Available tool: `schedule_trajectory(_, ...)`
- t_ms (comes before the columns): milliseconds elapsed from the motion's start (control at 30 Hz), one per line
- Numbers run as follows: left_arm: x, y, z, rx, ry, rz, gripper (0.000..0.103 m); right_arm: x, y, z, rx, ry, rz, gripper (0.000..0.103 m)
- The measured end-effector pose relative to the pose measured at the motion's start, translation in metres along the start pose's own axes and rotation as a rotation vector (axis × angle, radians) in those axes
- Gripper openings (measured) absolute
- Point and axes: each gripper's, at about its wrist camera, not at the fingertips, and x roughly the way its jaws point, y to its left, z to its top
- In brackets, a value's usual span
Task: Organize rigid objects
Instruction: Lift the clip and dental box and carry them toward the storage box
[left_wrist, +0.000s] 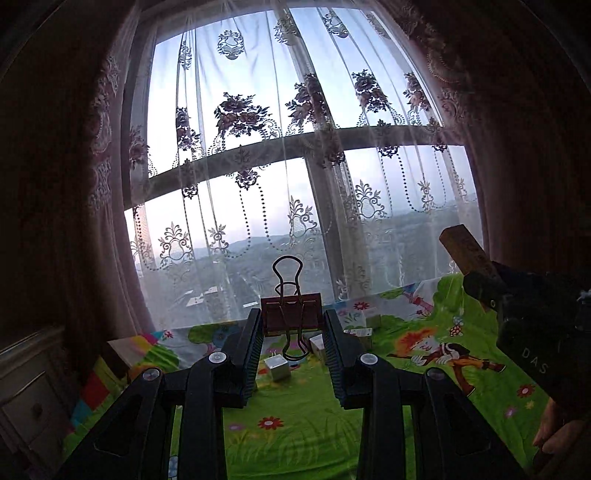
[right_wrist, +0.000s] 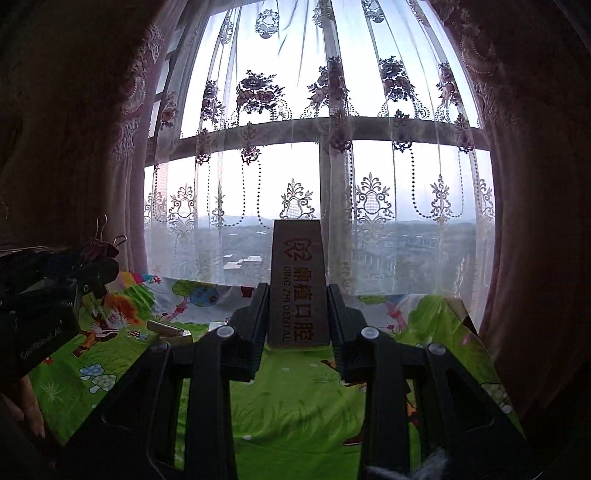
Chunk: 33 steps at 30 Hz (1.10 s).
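Left gripper (left_wrist: 291, 328) pinching a red binder clip (left_wrist: 290, 312) by its body, wire handles standing up and hanging down; right gripper (right_wrist: 297, 314) clamped on a printed wooden block (right_wrist: 298, 280), upright. Both held in the air above the green cartoon cloth (left_wrist: 303, 424), facing the lace curtain (left_wrist: 295, 147). Could slip: clip gripped near the fingertips, tall block liable to tilt or twist loose if swung. Small silvery blocks (left_wrist: 277, 367) on the cloth half hidden behind the fingers; count unclear. No tray or box in sight, so destination impossible to tell
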Motion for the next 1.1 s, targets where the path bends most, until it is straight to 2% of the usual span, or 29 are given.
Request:
schedule_trajectory(200,-0.002,-0.006,0.000,0.008,0.006,-0.004,0.034,-0.001,-0.005,0.001,0.012,0.004,0.007,0.034)
schedule_trajectory(567,-0.028,0.016,0.007,-0.018,-0.023,0.031,0.034,-0.018,0.013,0.023,-0.009,-0.058,0.065,0.034)
schedule_trajectory(733,-0.039,0.047,0.001,-0.076,0.005,0.077,0.034,-0.025,0.044,0.031,-0.058,-0.064,0.176,0.034)
schedule_trajectory(900,-0.060,0.088,-0.012,-0.129,0.032,0.178,0.034,-0.035,0.080,0.029,-0.096,-0.080,0.283,0.034)
schedule_trajectory(1100,-0.097,0.127,-0.015,-0.153,0.020,0.287,0.034,-0.051,0.124,0.032,-0.142,-0.108,0.417,0.034)
